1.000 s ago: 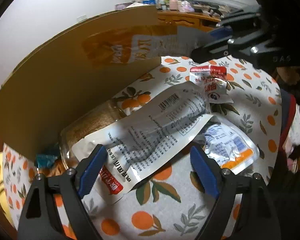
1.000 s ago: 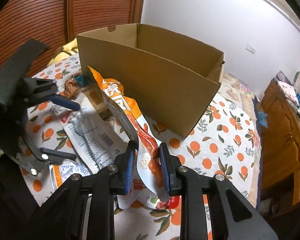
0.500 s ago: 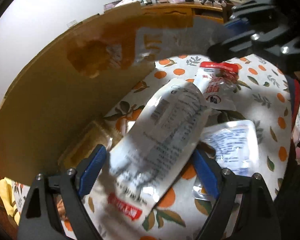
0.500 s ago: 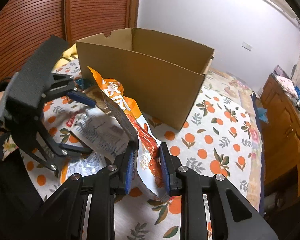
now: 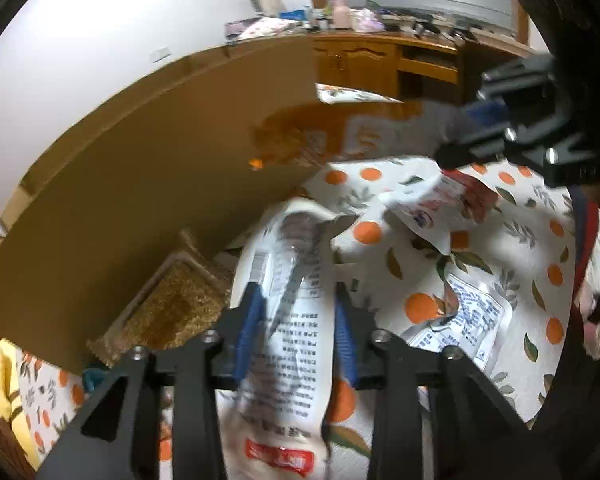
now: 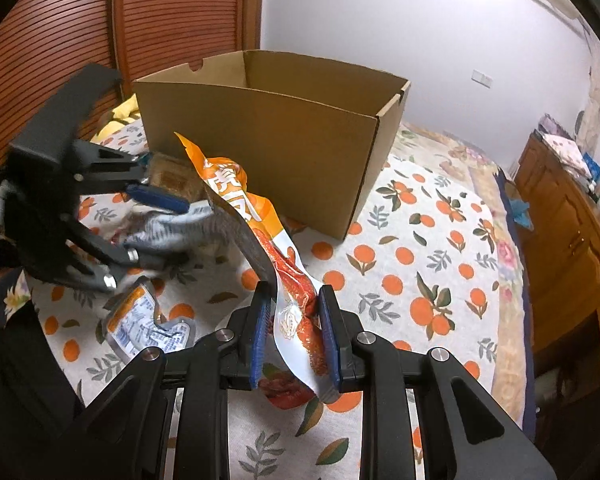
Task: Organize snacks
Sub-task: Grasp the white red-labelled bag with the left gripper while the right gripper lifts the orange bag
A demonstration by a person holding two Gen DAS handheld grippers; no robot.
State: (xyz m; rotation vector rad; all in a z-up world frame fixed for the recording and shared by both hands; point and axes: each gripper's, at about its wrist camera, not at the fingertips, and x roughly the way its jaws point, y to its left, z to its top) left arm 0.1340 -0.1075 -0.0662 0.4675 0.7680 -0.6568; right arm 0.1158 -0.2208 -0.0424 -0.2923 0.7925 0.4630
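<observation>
My left gripper (image 5: 298, 300) is shut on a white snack pouch (image 5: 288, 360) with black print and a red label, held just above the orange-print cloth beside the cardboard box (image 5: 140, 200). In the right wrist view the left gripper (image 6: 160, 228) holds the same pouch (image 6: 172, 228), blurred. My right gripper (image 6: 294, 312) is shut on an orange snack bag (image 6: 256, 224) and holds it up in front of the open box (image 6: 284, 136); the bag also shows blurred in the left wrist view (image 5: 340, 136).
A clear pack of brown snack (image 5: 168, 308) lies against the box wall. A silver-orange pouch (image 6: 148, 328) and a red-white packet (image 5: 440, 204) lie on the cloth (image 6: 420, 280). A wooden dresser (image 6: 572, 216) stands to the right.
My left gripper has closed on the white pouch and lifted it toward the box. My right gripper has held the orange bag and risen a little.
</observation>
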